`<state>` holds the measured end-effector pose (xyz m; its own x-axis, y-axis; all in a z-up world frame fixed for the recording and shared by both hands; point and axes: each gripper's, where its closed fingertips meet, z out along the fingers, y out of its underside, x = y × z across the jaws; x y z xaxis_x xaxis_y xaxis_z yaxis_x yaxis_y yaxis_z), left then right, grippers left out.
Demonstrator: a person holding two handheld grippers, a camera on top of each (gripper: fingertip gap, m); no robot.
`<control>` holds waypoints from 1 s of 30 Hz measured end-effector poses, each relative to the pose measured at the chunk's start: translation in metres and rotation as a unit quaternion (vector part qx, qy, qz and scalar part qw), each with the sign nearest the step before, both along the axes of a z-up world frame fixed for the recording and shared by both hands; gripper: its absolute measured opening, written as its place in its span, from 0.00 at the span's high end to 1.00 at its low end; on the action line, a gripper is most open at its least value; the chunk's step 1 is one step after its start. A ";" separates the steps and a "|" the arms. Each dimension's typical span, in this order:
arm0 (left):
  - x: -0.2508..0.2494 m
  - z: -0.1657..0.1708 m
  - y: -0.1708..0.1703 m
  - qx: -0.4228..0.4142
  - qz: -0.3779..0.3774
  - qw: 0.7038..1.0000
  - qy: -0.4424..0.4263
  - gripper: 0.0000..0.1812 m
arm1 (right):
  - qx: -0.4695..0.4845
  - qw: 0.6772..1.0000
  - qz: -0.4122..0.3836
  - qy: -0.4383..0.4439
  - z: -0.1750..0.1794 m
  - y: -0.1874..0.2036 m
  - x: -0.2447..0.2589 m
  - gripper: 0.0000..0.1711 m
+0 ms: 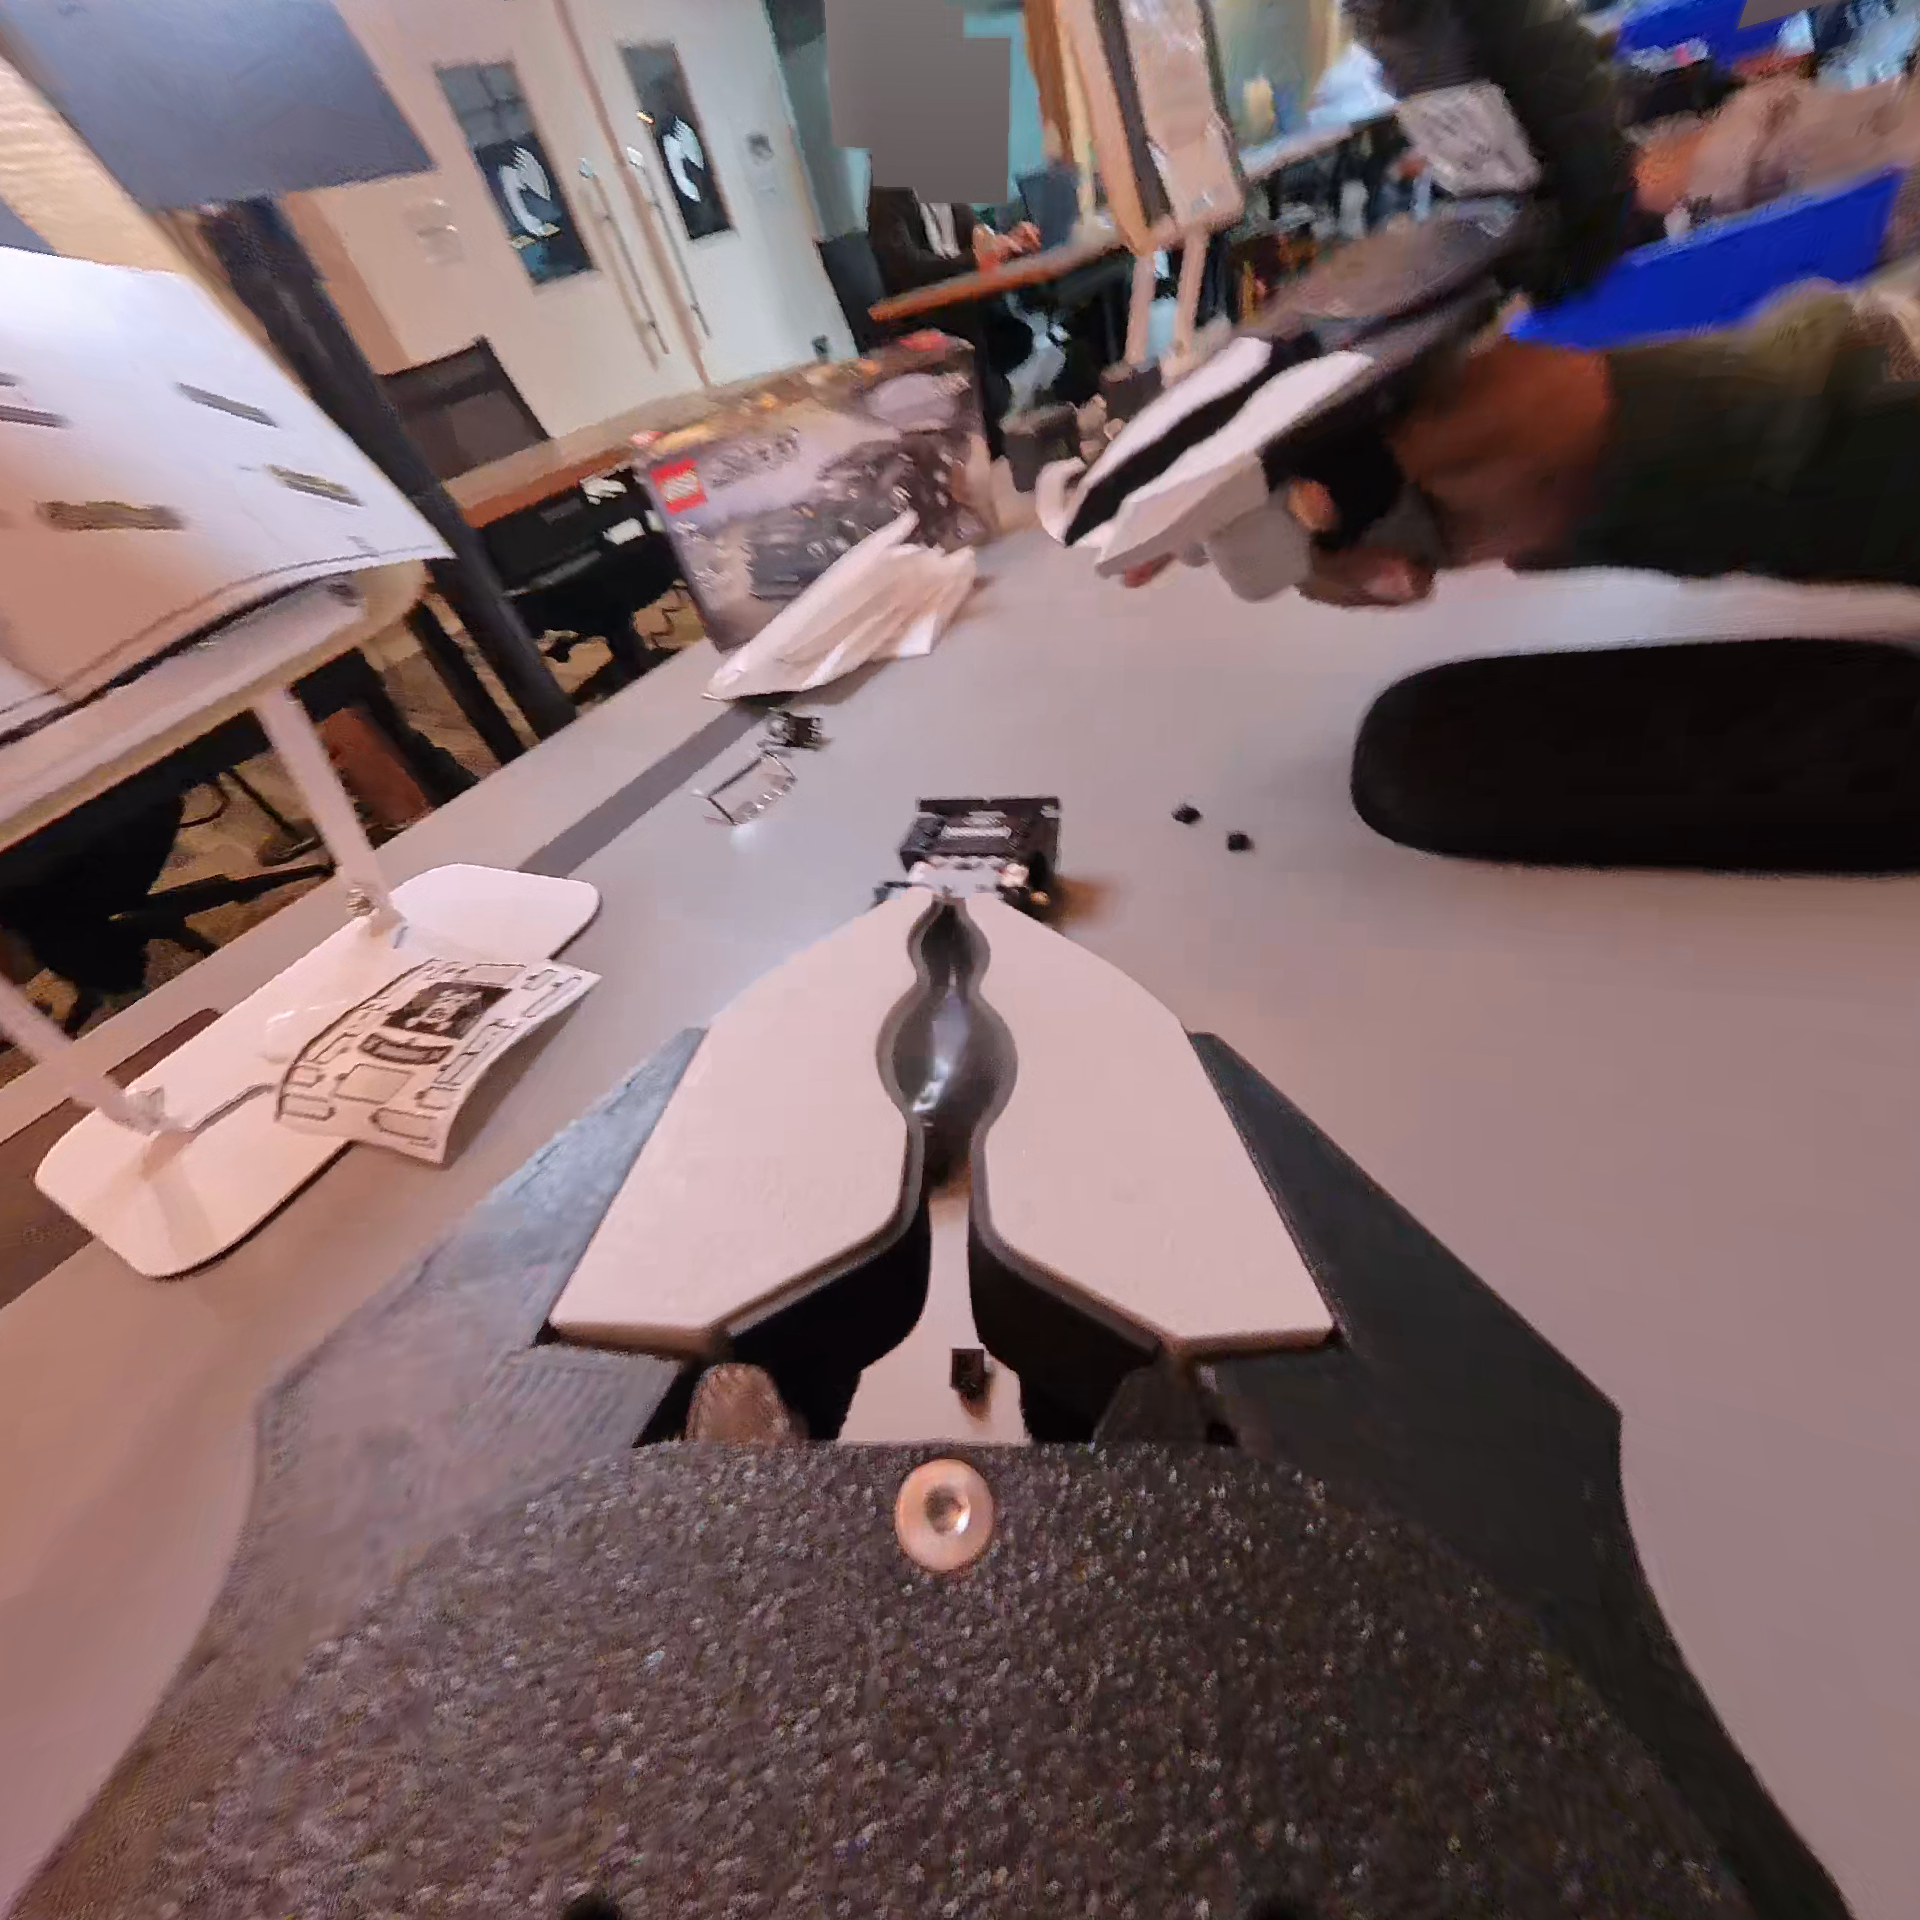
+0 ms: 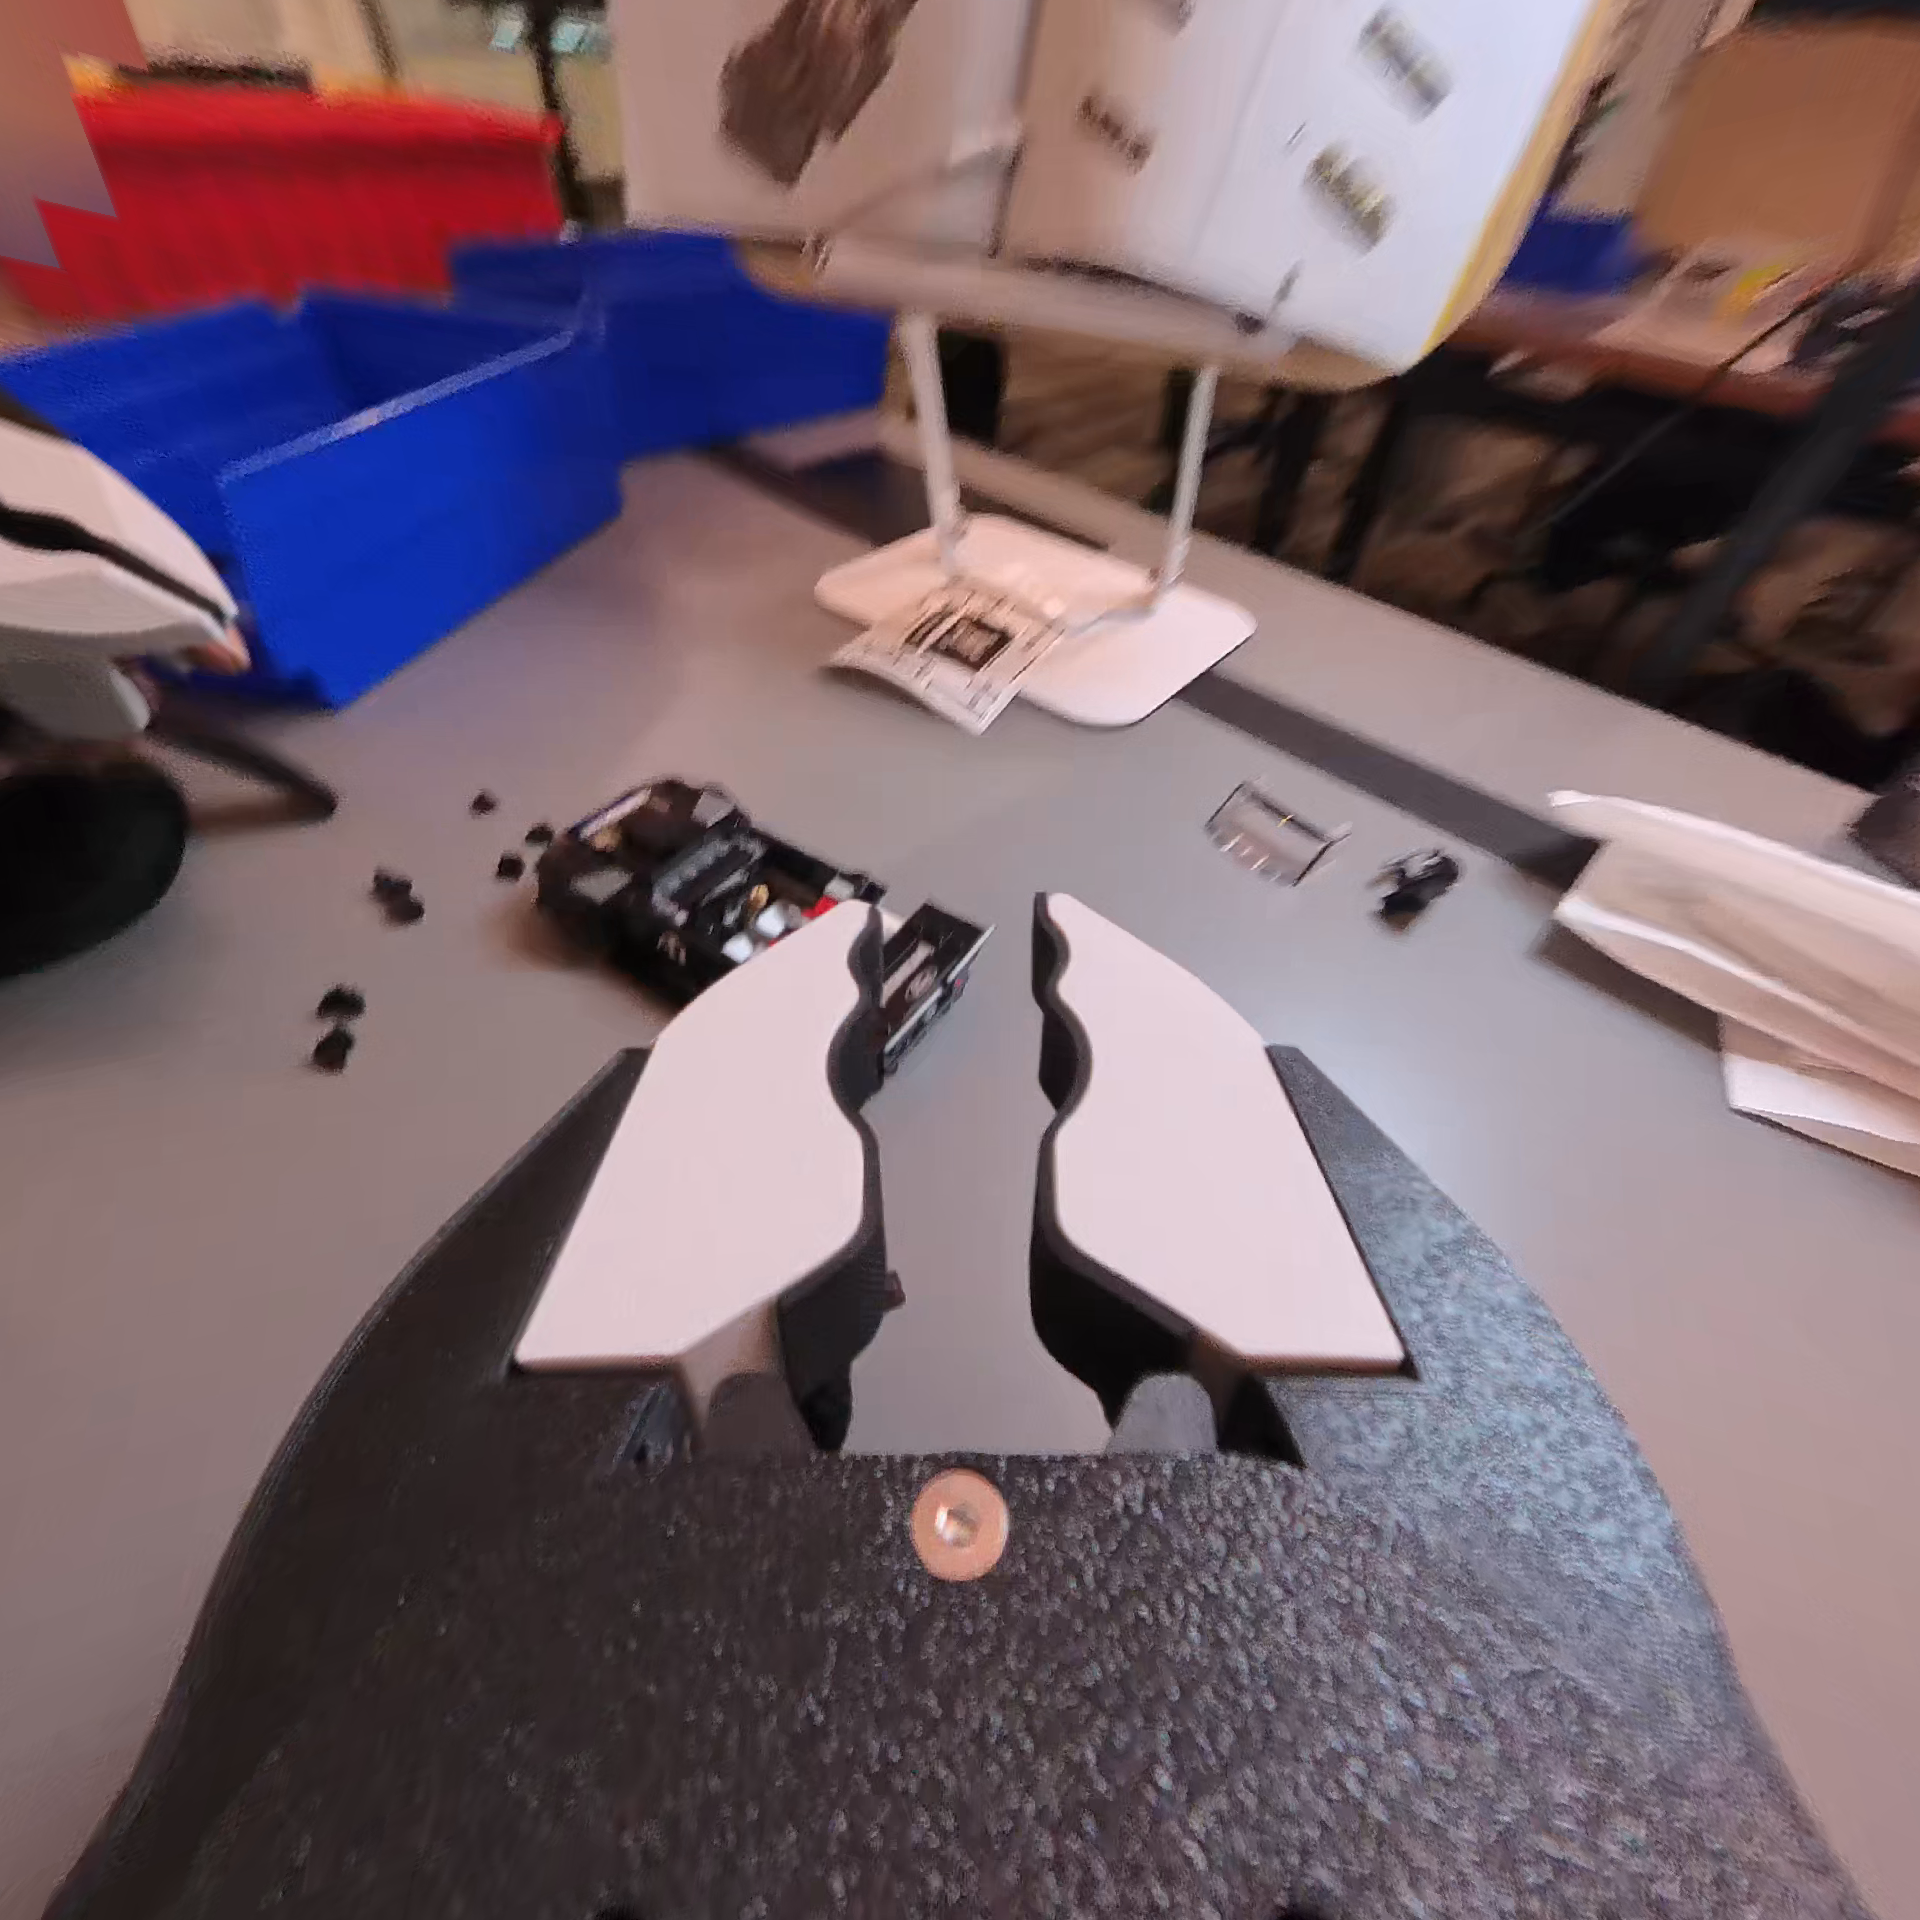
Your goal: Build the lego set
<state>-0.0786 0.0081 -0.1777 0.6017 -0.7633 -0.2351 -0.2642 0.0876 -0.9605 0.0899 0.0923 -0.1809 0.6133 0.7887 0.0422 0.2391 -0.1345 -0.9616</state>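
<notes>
A partly built black lego car (image 2: 686,894) lies on the grey table (image 2: 1039,790); it also shows in the left wrist view (image 1: 982,842). A black part (image 2: 925,987) at its near end shows in the gap of my right gripper (image 2: 951,914), which is open and hovers just short of the car. Whether that part is joined to the car I cannot tell. Several small black pieces (image 2: 395,894) lie left of the car. My left gripper (image 1: 951,904) is shut with nothing visible in it, and the car lies beyond its tips. It shows raised at the left edge of the right wrist view (image 2: 104,582).
Blue bins (image 2: 416,468) and a red bin (image 2: 312,177) stand at the back left. A white booklet stand (image 2: 1132,655) has a sticker sheet (image 2: 945,644) at its base. A clear piece (image 2: 1273,831), a small black piece (image 2: 1413,878) and white bags (image 2: 1745,935) lie to the right. A lego box (image 1: 821,509) stands behind. Across from one pair of fingers to the other is roughly 20 cm. Between my right fingertips and the clear piece (image 2: 1273,831) there is roughly 25 cm. Look for it in the left wrist view (image 1: 756,779) too.
</notes>
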 end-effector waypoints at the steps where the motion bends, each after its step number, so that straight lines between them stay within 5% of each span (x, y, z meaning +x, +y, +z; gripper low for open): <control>1: -0.006 0.005 0.003 -0.002 0.014 1.000 -0.017 1.00 | 0.015 0.999 -0.026 0.017 0.007 -0.001 0.002 0.85; 13: -0.105 0.051 0.030 0.005 0.191 0.970 -0.153 0.96 | 0.051 0.983 -0.170 0.038 -0.009 -0.005 0.026 0.90; 30: -0.221 0.068 0.023 0.000 0.346 0.934 -0.088 0.79 | 0.062 0.981 -0.182 0.040 -0.012 -0.002 0.030 0.86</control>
<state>-0.2995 0.0316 -0.1100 0.9805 -0.1765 -0.0859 -0.0953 -0.0457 -0.9944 0.1200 0.0898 -0.1928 0.8585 0.5088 0.0638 0.1197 -0.0779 -0.9898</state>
